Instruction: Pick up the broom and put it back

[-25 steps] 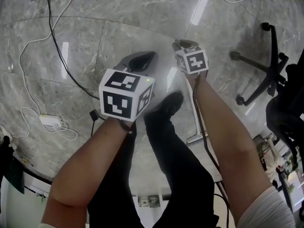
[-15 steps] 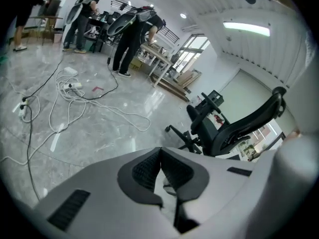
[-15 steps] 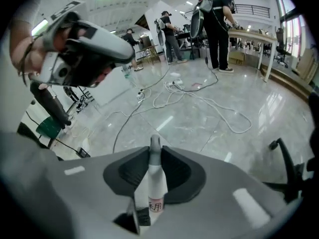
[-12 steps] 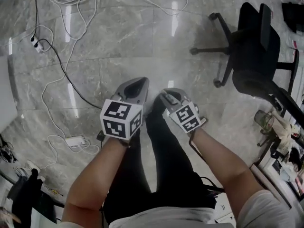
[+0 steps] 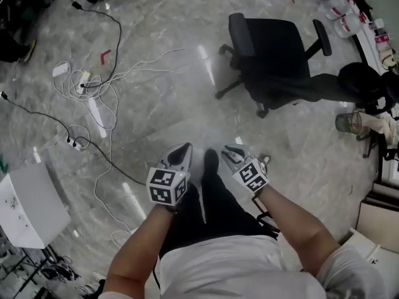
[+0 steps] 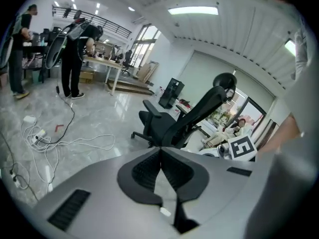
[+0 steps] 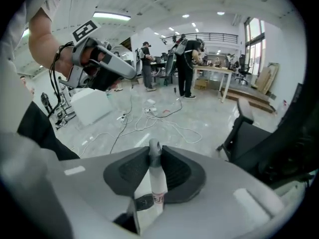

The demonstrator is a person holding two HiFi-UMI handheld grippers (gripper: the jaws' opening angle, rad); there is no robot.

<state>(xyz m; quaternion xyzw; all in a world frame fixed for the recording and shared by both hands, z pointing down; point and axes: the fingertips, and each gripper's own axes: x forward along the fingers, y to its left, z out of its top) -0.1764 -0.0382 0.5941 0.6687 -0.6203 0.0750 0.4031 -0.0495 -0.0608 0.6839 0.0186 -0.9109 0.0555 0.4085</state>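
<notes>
The broom shows only as its pale handle (image 7: 158,183) with a grey end cap, in the right gripper view. My right gripper (image 7: 155,151) is shut on it, and the cap pokes out just past the fingertips. In the head view the right gripper (image 5: 228,152) is held at waist height in front of the person, and the handle is hidden beneath it. My left gripper (image 5: 182,149) is level with it on the left. Its jaws (image 6: 160,151) are shut with nothing between them. The left gripper (image 7: 107,63) also appears in the right gripper view, off to the upper left.
A black office chair (image 5: 274,61) stands ahead on the right of the marble floor. White and black cables (image 5: 93,86) trail over the floor at the left. A white box (image 5: 31,204) sits at the near left. People (image 6: 75,49) stand by tables far back.
Both grippers have risen from near the floor to waist height, and the view has pulled back to standing. The broom's head, seen on the floor a second ago, is out of view.
</notes>
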